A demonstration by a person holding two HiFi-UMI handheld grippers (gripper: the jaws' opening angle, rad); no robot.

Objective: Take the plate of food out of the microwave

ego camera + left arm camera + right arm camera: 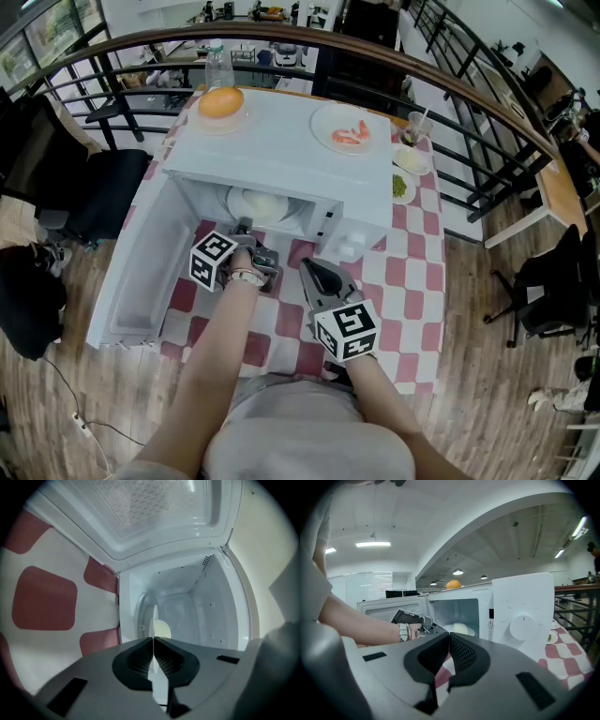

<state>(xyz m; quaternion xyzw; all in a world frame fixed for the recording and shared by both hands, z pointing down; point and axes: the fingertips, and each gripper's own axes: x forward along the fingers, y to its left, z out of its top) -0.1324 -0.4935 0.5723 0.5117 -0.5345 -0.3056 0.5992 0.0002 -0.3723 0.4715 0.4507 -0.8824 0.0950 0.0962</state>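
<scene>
The white microwave point(281, 159) stands open on a red-checked table, its door point(141, 267) swung down to the left. Inside lies a white plate point(265, 204) holding pale food point(162, 629). My left gripper point(246, 228) reaches into the opening and is shut on the plate's near rim point(153, 620), which runs edge-on between the jaws of this gripper point(153, 640). From the right gripper view, the left gripper point(412, 620) sits at the cavity mouth with the plate point(461, 629) behind it. My right gripper point(319, 274) point(449, 637) hangs shut and empty in front of the microwave's control panel point(522, 620).
On top of the microwave sit a dish with an orange round food point(221, 103) and a plate of pink food point(347, 131). Small dishes point(411, 161), a glass point(415, 127) and a bottle point(216, 61) stand behind. A curved railing point(469, 112) runs behind the table.
</scene>
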